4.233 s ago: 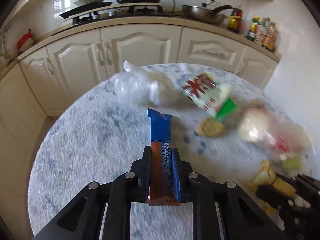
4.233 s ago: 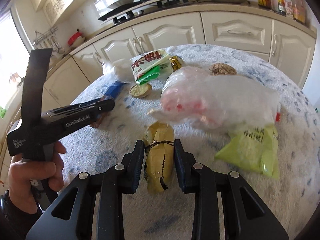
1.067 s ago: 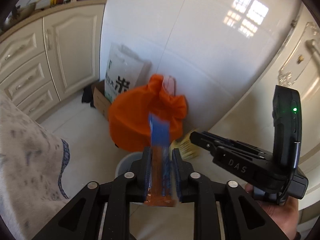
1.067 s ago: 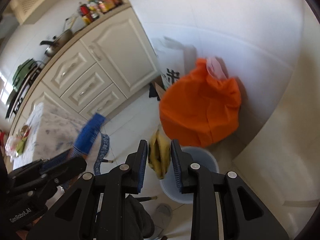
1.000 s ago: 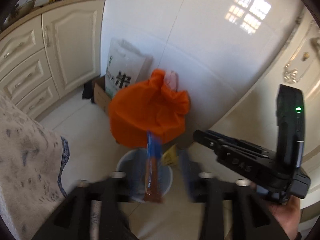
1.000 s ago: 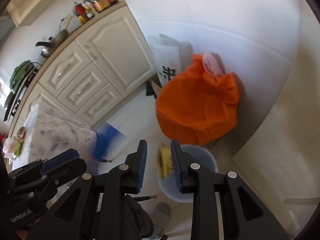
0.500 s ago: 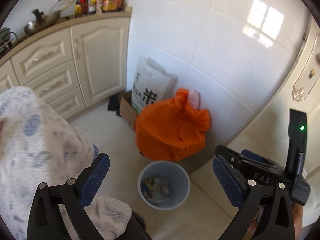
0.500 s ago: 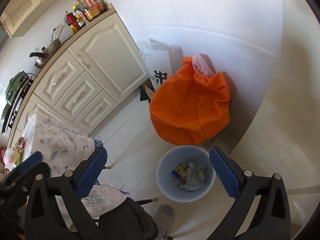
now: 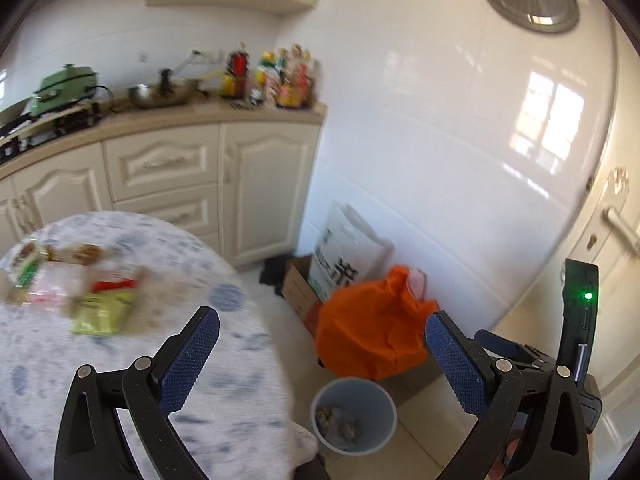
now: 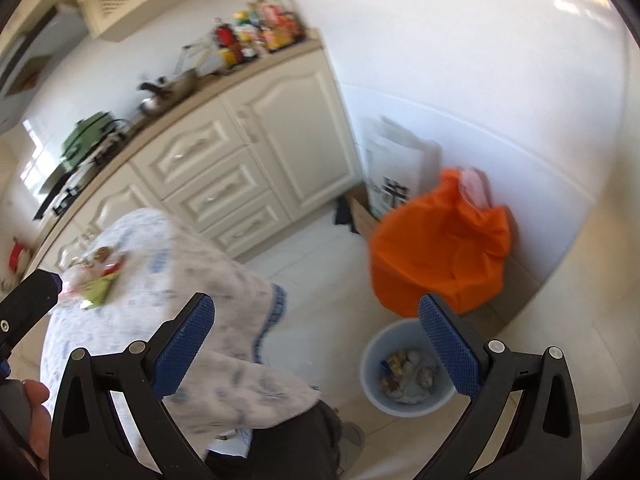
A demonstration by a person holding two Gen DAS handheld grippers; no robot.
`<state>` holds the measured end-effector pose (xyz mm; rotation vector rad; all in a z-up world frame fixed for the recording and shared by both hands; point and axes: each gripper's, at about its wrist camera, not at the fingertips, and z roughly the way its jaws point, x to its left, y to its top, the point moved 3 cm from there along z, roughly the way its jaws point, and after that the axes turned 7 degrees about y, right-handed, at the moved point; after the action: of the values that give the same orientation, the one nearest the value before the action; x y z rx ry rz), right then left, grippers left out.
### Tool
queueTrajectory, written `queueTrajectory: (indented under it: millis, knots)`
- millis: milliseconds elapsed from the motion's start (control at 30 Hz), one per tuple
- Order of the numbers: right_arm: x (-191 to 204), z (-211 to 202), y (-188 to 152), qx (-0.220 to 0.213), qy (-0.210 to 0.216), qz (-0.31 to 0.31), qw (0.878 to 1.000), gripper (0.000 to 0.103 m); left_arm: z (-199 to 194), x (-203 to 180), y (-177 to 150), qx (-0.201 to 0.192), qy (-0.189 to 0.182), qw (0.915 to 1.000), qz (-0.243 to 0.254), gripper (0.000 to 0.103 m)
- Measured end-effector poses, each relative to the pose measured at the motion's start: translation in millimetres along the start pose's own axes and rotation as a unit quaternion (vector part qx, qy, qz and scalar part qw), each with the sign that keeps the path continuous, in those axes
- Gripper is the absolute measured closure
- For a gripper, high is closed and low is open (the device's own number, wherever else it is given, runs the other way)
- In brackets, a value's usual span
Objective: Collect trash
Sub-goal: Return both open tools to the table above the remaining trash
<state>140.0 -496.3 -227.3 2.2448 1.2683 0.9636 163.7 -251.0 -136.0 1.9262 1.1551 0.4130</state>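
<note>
Bright daylight, motion blur (worst leftward), fisheye-bent edges

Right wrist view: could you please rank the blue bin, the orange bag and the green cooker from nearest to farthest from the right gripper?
From the right gripper:
1. Blue bin, on the floor just below its right finger.
2. Orange bag, behind the bin against the wall.
3. Green cooker, far left on the counter.

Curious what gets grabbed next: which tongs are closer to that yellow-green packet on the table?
Left. The left tongs hover open over the table edge, the yellow-green packet just ahead; the right tongs, also open, hang over the floor by the bin.
</note>
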Motion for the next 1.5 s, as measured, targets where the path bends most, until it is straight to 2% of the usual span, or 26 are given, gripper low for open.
queueTrajectory:
  millis: [200, 433, 633, 800, 867, 1033, 1267, 1367, 1500]
  knots:
    - [68.7, -7.9, 3.9, -0.026, 0.032, -0.042, 0.998, 0.0, -62.5, 58.5, -13.2, -0.039, 0.037, 0.9982, -0.029, 0.001]
    - [137.5, -10.6, 1.5, -0.043, 0.065, -0.086, 0.993, 0.0, -121.9, 111.2, -33.1, -0.079, 0.09, 0.9913, -0.054, 0.001]
    - [186.4, -10.0, -2.1, -0.055, 0.082, -0.117, 0.988, 0.0, -157.9, 138.3, -45.6, -0.1, 0.132, 0.9835, -0.071, 0.001]
    - [230.7, -8.3, -5.7, -0.061, 0.09, -0.16, 0.981, 0.0, -188.6, 152.4, -57.7, -0.119, 0.181, 0.9736, -0.071, 0.001]
    - [247.0, -6.6, -7.7, -0.063, 0.089, -0.18, 0.978, 0.0, -194.8, 160.5, -59.2, -0.123, 0.2, 0.9694, -0.073, 0.001]
    - [281.5, 2.1, -14.8, -0.059, 0.104, -0.209, 0.97, 0.0, -192.8, 171.7, -59.5, -0.121, 0.22, 0.9645, -0.082, 0.001]
    - [301.7, 26.0, -23.4, -0.04, 0.104, -0.23, 0.967, 0.0, -179.1, 190.1, -55.5, -0.107, 0.238, 0.9612, -0.089, 0.001]
    - [302.5, 48.5, -29.2, -0.016, 0.099, -0.235, 0.967, 0.0, -167.9, 200.8, -50.6, -0.096, 0.242, 0.9612, -0.092, 0.001]
    - [301.1, 92.3, -42.4, 0.037, 0.092, -0.236, 0.967, 0.0, -147.3, 215.7, -46.4, -0.076, 0.245, 0.9618, -0.097, 0.001]
